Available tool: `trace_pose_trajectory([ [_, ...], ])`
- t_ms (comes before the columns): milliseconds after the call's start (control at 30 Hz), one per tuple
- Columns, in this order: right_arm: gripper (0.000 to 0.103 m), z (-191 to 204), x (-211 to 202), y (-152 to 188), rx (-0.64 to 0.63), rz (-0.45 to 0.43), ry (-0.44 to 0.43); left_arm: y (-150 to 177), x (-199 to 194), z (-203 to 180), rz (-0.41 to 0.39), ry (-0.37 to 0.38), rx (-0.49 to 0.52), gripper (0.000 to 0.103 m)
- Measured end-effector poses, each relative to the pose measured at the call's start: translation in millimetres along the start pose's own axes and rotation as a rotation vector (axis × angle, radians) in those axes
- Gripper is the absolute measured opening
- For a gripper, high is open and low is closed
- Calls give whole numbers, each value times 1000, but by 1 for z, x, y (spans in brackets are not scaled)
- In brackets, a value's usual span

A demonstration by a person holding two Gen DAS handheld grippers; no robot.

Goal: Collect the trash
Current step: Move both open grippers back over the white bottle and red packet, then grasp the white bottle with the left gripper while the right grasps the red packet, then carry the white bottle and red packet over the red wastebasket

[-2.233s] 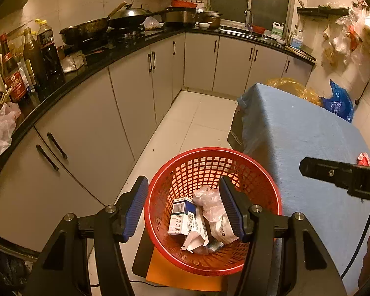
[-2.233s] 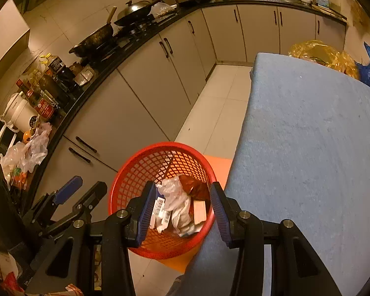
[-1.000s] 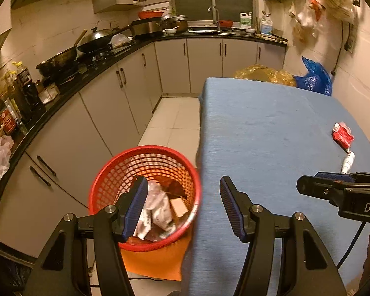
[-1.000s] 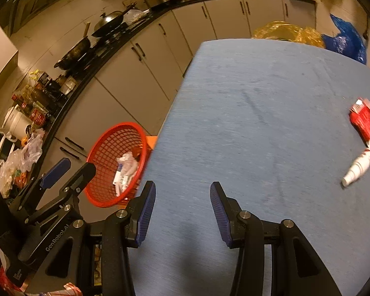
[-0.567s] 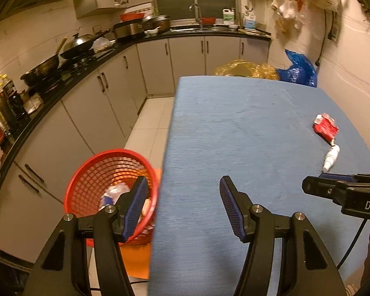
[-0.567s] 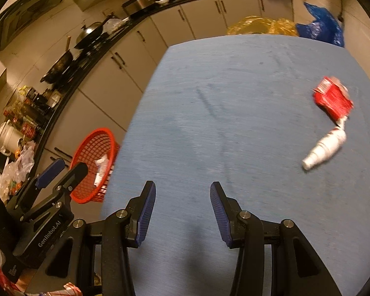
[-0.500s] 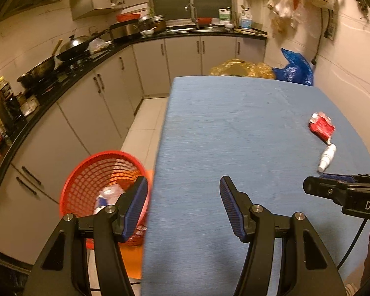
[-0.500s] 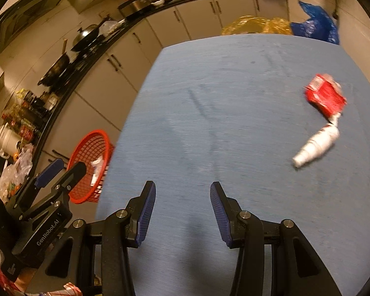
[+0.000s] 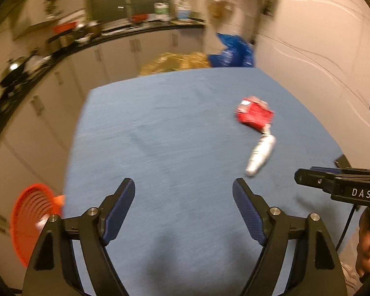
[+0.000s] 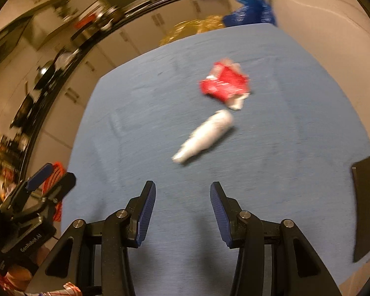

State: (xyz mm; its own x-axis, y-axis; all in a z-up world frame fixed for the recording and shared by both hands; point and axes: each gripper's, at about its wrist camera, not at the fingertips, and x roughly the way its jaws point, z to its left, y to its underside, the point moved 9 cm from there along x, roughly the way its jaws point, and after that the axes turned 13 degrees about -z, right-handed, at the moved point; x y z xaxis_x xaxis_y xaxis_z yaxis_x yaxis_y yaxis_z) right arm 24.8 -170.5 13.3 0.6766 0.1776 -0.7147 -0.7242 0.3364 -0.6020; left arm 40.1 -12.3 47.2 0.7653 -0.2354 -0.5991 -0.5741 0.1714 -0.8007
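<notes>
A crumpled red wrapper (image 9: 254, 115) (image 10: 223, 84) and a small white bottle (image 9: 260, 154) (image 10: 203, 137) lie on the blue table (image 9: 175, 128) (image 10: 283, 113). The bottle lies on its side just below the wrapper. My left gripper (image 9: 184, 195) is open and empty over the table's near part, with the trash ahead to its right. My right gripper (image 10: 183, 197) is open and empty, a short way in front of the bottle. A red mesh trash basket (image 9: 28, 224) stands on the floor left of the table; a sliver of it shows in the right wrist view (image 10: 53, 172).
A dark flat object (image 10: 366, 207) lies at the table's right edge. Kitchen counter with pans and cabinets (image 9: 49, 56) runs along the left and back. Yellow (image 9: 175, 63) and blue (image 9: 231, 54) bags sit behind the table. A wall (image 9: 320, 49) bounds the right side.
Both grippers have swung right from the basket over the table and closer to the wrapper and bottle, which now sit larger and nearer. The basket has slid to the far left. Both stay open.
</notes>
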Motion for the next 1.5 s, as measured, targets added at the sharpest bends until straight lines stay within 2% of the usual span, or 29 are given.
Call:
trace_pose_trajectory([
  [167, 50, -41, -12, -6, 31, -9, 45, -5, 47, -52, 44, 87, 21, 80],
  [333, 50, -77, -20, -9, 52, -4, 80, -3, 96, -87, 94, 123, 35, 80],
  [500, 50, -98, -24, -23, 53, -13, 87, 1, 133, -108, 120, 112, 62, 80],
  [633, 50, -100, -13, -50, 21, -23, 59, 5, 152, -117, 131, 90, 70, 79],
  [667, 50, -98, -10, -55, 10, -26, 49, 5, 155, -118, 131, 84, 63, 76],
  [733, 50, -90, 3, -71, -21, -29, 20, 8, 160, -115, 140, 77, 47, 46],
  [800, 50, -82, 19, -83, -56, -24, -6, 14, 164, -108, 171, 66, 31, 31],
  [833, 50, -78, 28, -89, -72, -20, -14, 15, 161, -102, 160, 57, 28, 29],
  [1167, 49, -63, 132, -120, -193, 56, -60, 49, 116, -30, 174, -63, -75, 29],
  [1233, 42, -63, 150, -122, -224, 63, -51, 55, 107, -17, 176, -85, -98, 29],
  [1267, 33, -62, 157, -121, -225, 72, -50, 57, 103, -11, 178, -95, -106, 29],
  [1300, 18, -62, 163, -120, -221, 85, -51, 60, 98, -5, 177, -110, -114, 29],
  [1333, 11, -62, 168, -116, -215, 102, -47, 62, 94, -1, 173, -120, -120, 29],
  [1500, 4, -52, 147, -104, -178, 65, -64, 62, 81, 14, 151, -146, -160, 29],
])
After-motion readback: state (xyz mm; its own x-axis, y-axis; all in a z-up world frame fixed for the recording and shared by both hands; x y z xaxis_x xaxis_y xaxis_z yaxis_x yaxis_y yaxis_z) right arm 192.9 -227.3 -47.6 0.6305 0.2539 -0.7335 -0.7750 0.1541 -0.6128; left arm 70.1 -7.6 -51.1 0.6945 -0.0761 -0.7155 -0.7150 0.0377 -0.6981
